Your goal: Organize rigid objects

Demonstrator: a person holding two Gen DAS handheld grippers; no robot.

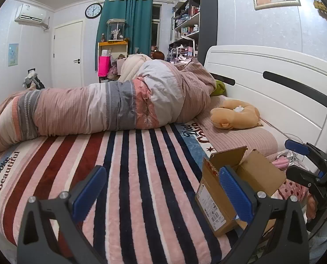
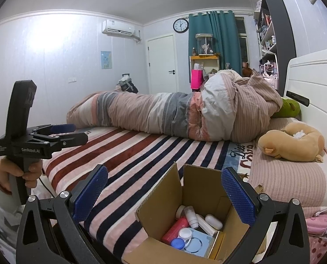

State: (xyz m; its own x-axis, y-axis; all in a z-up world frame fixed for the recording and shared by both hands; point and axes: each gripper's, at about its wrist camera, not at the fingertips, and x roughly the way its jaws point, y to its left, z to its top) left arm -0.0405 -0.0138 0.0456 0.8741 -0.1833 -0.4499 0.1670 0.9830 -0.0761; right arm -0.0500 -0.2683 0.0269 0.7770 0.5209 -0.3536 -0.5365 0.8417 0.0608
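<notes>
An open cardboard box [image 2: 198, 189] stands on the striped bed near its front edge. It holds several small items: a red bottle [image 2: 175, 231], white bottles [image 2: 191, 216], a white case [image 2: 214, 221], a blue-lidded jar [image 2: 177, 243] and a flat blue-white pack [image 2: 198, 245]. The box shows in the left wrist view [image 1: 216, 195] at the lower right. My right gripper [image 2: 164, 189] is open and empty, just above the box. My left gripper [image 1: 162, 190] is open and empty over the blanket, left of the box; it also shows in the right wrist view [image 2: 75, 133].
A rolled duvet [image 1: 110, 105] lies across the bed's far side. A brown plush toy [image 2: 292, 143] rests on the pink pillow [image 2: 291, 182] by the white headboard [image 1: 273, 83]. Pink items and cables [image 2: 319, 221] lie right of the box. Striped blanket [image 1: 130, 171] lies between box and duvet.
</notes>
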